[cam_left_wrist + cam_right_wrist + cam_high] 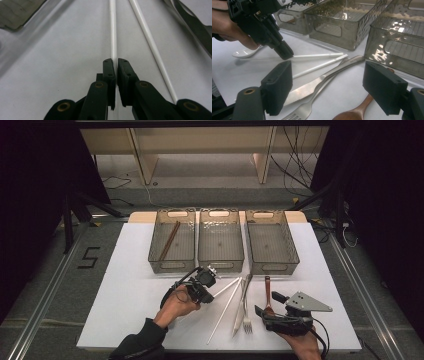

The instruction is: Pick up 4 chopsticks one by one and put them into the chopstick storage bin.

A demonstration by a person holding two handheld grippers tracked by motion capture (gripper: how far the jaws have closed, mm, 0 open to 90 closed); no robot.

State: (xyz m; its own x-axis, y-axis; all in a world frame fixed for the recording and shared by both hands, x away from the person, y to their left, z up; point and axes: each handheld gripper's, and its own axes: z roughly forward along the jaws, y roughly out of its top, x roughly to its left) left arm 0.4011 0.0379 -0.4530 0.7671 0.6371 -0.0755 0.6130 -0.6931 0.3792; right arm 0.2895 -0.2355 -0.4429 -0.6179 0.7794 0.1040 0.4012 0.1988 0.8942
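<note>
Three smoked clear plastic bins (221, 242) stand in a row at the far side of the white worktop (125, 290). The left bin holds a brown wooden chopstick (169, 241); the two other bins look empty. The left tool (116, 65) is clenched on a thin white chopstick (113, 30) lying near the middle bin, its long axis running from near-left to far-right. The right tool (327, 85) is released, above a wooden spoon (354, 112).

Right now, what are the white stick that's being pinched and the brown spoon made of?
The white chopstick in the left gripper looks like glossy plastic, maybe ceramic: smooth and shiny, with a bright streak of light along it. The brown spoon looks like wood: warm brown and matte.
</note>
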